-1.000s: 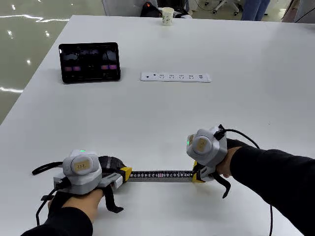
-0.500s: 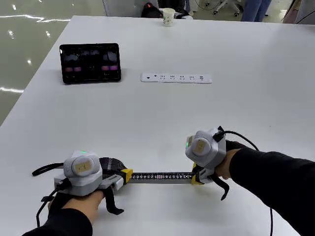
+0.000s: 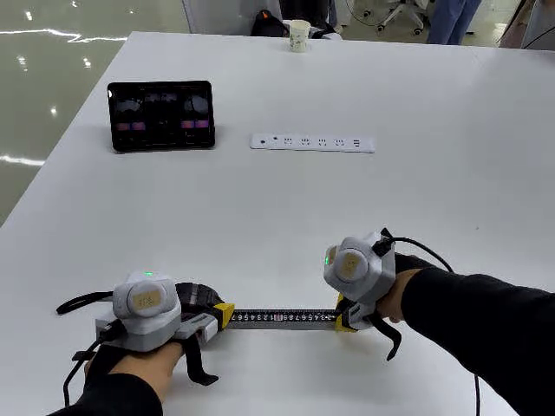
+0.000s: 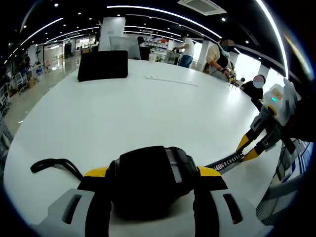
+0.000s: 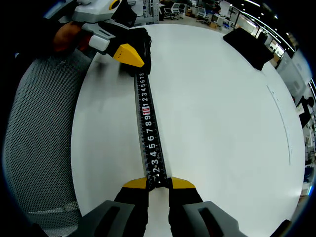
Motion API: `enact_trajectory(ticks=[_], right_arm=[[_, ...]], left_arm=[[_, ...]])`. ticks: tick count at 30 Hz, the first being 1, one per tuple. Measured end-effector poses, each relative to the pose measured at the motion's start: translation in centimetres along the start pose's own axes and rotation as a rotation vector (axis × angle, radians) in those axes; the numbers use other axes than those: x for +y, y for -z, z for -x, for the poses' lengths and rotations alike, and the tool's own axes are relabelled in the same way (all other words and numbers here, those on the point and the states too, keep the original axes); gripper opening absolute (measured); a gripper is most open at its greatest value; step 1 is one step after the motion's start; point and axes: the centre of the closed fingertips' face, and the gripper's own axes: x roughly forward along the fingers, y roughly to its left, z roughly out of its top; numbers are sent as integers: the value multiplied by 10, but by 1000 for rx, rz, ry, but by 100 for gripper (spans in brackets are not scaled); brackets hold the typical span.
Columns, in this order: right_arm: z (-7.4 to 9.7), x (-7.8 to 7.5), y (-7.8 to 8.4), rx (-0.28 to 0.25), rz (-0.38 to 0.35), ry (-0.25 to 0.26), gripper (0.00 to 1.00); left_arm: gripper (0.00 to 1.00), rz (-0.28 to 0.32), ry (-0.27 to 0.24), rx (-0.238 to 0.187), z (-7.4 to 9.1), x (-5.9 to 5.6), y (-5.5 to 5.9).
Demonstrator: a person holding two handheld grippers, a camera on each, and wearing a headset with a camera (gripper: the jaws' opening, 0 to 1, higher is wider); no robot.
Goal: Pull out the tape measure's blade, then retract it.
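Note:
The black tape measure case (image 4: 148, 180) sits between the yellow-tipped jaws of my left gripper (image 3: 212, 314), which is shut on it, near the table's front edge. Its grey numbered blade (image 3: 282, 317) (image 5: 147, 123) runs flat over the white table (image 3: 286, 208) to my right gripper (image 3: 341, 321). In the right gripper view the yellow fingertips (image 5: 183, 183) pinch the blade's end. The left gripper view shows the blade (image 4: 228, 160) leading off right to the other gripper (image 4: 269, 123). A black wrist strap (image 4: 54, 164) trails from the case.
A dark tablet (image 3: 161, 113) stands at the back left. A white power strip (image 3: 312, 142) lies in the middle and a paper cup (image 3: 299, 35) at the far edge. People stand beyond the table (image 4: 222, 54). A grey mesh chair seat (image 5: 42, 148) lies under the front edge.
The two grippers have come slightly closer, so a little less blade shows between them. The head camera has tilted, shifting the whole scene down.

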Motion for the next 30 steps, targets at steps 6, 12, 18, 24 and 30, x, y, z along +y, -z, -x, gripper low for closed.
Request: enact_trajectory(ticks=[6,12,18,24,30], right_arm=[[0,1,-3,0,0,-1,12],[-1,1,-5,2,2,-1,12],[-2,1,-6,-2,2,-1,12],[-3,2,-8,-4,6,-1,12],[-4,2,-10,-8,6,-3,12]], left_arm=[[63,1,0,0,-1,1,0],[63,2,1,-1,-1,1,0],[63,2,1,2,0,1,0],[63,2,2,3,-1,0,0],[63,2,2,0,-1,0,1]])
